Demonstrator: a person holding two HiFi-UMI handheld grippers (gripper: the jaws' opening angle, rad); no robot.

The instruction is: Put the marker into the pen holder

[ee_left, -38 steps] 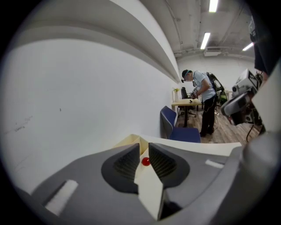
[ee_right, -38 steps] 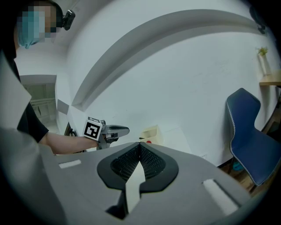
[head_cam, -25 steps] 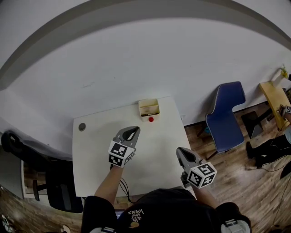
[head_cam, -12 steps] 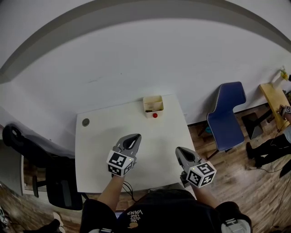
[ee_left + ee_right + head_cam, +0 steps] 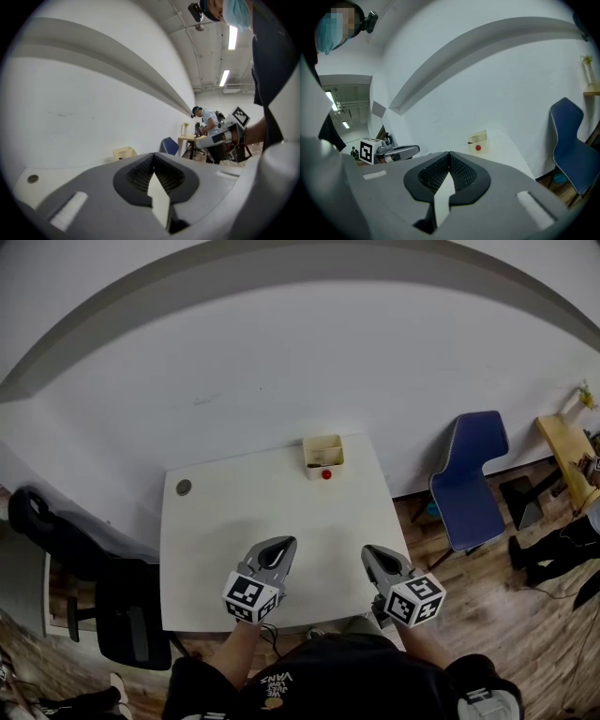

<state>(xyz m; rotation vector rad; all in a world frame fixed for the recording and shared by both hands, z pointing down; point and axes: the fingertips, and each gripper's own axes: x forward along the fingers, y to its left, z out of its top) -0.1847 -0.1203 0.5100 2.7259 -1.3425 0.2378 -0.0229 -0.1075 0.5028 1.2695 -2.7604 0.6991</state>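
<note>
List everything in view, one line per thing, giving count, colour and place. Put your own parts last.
table: one, white, against the wall
pen holder: one, cream, at the table's far edge
marker: one, red, seen only as a small dot on the table just in front of the pen holder
grommet: one, grey, round, in the table's far left corner
blue chair: one, blue, on the wood floor right of the table
office chair: one, black, left of the table
side table: one, wooden, far right
left gripper: one, grey, over the table's near edge, jaws together, empty
right gripper: one, grey, over the table's near right corner, jaws together, empty
</note>
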